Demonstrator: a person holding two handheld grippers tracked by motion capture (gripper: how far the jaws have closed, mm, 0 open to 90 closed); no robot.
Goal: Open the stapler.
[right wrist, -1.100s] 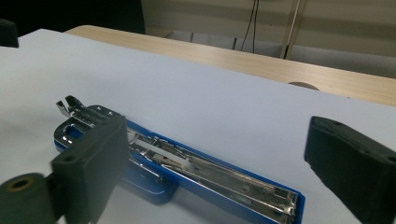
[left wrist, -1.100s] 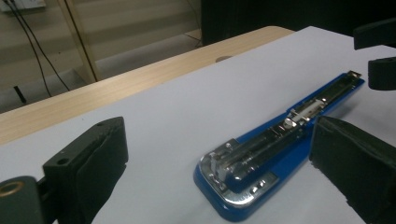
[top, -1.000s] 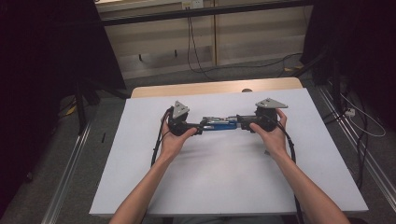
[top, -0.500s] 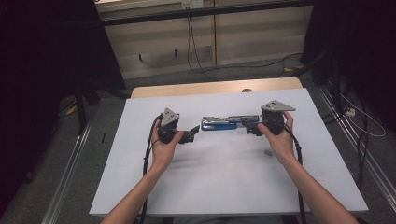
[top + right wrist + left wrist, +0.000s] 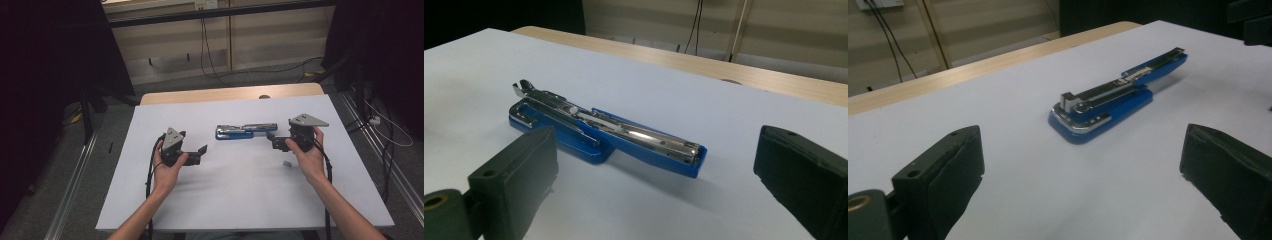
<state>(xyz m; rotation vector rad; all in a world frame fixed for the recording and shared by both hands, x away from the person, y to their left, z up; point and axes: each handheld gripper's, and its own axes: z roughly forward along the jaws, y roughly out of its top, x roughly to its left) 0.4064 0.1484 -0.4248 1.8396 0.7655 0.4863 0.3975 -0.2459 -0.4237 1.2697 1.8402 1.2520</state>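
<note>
A blue stapler [image 5: 246, 131] with a chrome magazine lies folded open and flat on the white table [image 5: 240, 195], at the middle of its far half. My left gripper [image 5: 200, 154] hovers to its left and nearer the person, jaws spread wide, nothing between them. My right gripper [image 5: 273, 141] sits just off the stapler's right end, also open and holding nothing. In the left gripper view the stapler [image 5: 1113, 102] lies ahead of the open left gripper [image 5: 1083, 165]. In the right gripper view the stapler [image 5: 609, 132] lies close in front of the open right gripper [image 5: 654, 170].
A small grey piece [image 5: 287, 163] lies on the table by the person's right hand. A wooden strip [image 5: 230, 95] borders the table's far edge. Metal rails [image 5: 75, 190] run along the floor on both sides, with cables [image 5: 385, 130] at the right.
Both grippers held the stapler a second ago. The left one let go first and drew back left; then the right one released it and pulled right. The stapler now rests on the table.
</note>
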